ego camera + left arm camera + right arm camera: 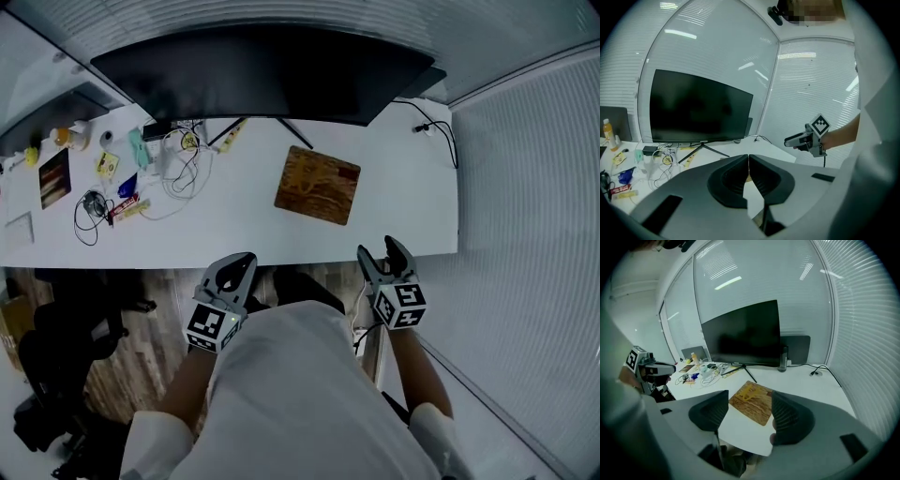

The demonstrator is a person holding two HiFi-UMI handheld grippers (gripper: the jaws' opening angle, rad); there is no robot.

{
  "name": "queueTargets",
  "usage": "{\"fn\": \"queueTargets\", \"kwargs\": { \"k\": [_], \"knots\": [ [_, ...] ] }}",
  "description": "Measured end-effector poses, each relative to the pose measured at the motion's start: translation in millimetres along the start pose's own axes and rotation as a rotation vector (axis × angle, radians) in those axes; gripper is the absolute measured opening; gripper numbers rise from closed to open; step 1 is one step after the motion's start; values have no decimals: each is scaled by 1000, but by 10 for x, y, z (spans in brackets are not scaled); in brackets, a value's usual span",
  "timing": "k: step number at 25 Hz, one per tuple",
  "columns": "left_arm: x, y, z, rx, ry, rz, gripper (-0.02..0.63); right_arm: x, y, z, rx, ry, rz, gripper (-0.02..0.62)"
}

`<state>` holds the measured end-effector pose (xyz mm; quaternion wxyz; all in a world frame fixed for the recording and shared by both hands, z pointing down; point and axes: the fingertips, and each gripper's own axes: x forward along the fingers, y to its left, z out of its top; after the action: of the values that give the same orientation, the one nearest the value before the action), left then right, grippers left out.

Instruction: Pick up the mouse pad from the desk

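Right gripper (750, 398): jaws stand wide apart and grip nothing. In the right gripper view the mouse pad (752, 401) shows through the gap between them, lying flat on the desk (740, 430) beyond the fingertips, untouched. In the head view this gripper (386, 255) hovers off the near edge of the desk (234, 230), toward its right end, with the pad (319, 185) ahead of it and a little to its left.

Left gripper (748, 159): jaws closed together, tip against tip, with nothing between them. In the head view it (239, 269) also hangs off the near edge of the desk, well apart from the pad, which lies ahead and to its right.

Mouse pad: a brown, wood-grained rectangle with a yellowish figure, set at a slight angle, just in front of the foot of the dark monitor (272, 75).

Left part of the desk: a tangle of white cables (183, 167), a black coiled cord (91, 208) and small coloured packets (127, 197). A bottle (606, 133) with orange contents stands at the far left. The print on the packets is too small to read.

Right rear corner: a black cable (441, 131) runs over the desk edge.
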<state>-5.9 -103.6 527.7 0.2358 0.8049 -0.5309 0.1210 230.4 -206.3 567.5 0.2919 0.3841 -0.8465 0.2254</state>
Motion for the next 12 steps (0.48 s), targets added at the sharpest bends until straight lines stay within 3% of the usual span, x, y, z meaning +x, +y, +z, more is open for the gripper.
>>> {"fn": "queueTargets", "kwargs": {
  "k": [12],
  "knots": [
    [315,35,-79,-53,35,75,20,762,-357,-103,-83,152,110,314]
  ]
}}
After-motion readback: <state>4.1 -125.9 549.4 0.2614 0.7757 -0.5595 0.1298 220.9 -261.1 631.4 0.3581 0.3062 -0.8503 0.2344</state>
